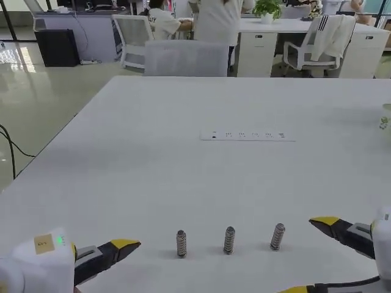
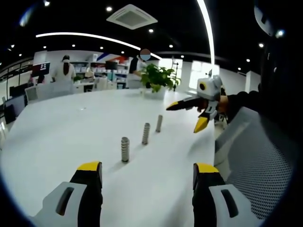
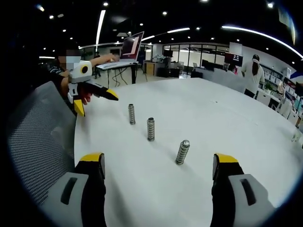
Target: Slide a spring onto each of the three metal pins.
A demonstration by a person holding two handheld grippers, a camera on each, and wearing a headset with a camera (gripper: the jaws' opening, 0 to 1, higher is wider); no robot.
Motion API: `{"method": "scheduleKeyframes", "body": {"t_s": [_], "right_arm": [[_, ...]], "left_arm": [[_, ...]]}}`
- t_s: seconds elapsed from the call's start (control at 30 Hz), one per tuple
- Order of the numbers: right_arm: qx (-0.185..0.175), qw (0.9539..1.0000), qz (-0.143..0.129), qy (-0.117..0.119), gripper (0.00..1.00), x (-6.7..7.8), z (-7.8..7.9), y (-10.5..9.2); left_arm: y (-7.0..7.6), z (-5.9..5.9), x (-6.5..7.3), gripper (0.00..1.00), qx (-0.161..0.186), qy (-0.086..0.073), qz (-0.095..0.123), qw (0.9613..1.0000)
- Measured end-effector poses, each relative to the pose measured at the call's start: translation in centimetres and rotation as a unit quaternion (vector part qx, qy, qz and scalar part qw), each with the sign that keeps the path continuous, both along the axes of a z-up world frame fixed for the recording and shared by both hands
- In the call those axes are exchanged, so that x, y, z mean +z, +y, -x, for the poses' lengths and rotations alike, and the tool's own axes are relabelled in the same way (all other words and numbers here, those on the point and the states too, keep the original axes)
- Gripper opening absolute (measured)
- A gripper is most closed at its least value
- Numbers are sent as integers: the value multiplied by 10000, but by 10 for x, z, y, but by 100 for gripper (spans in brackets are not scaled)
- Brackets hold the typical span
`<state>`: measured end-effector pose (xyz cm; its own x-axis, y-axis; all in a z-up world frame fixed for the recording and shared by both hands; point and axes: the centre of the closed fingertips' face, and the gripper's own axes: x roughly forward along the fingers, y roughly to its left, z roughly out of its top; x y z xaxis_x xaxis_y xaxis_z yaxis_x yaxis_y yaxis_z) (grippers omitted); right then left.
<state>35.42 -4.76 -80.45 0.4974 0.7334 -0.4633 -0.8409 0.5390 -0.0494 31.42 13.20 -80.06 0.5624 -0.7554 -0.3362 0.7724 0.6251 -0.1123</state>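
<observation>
White table (image 1: 153, 171), three spring-wrapped pins (image 1: 229, 240) upright in a row.
Left gripper (image 2: 147, 171) and right gripper (image 3: 158, 163): jaws spread wide, both empty.

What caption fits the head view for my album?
Three springs stand in a row on the white table, left gripper and right gripper open beside them.

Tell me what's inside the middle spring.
A pin: its rounded top pokes out above the middle spring. The coils cover the pin's shaft and base, so those cannot be seen.
</observation>
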Motion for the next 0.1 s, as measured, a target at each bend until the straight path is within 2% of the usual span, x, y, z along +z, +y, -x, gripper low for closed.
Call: {"method": "scheduleKeyframes", "body": {"t_s": [0.1], "right_arm": [[-79, 9999, -45, -87, 95, 1, -1, 0]], "left_arm": [[0, 0, 0, 75, 18, -2, 34, 10000]]}}
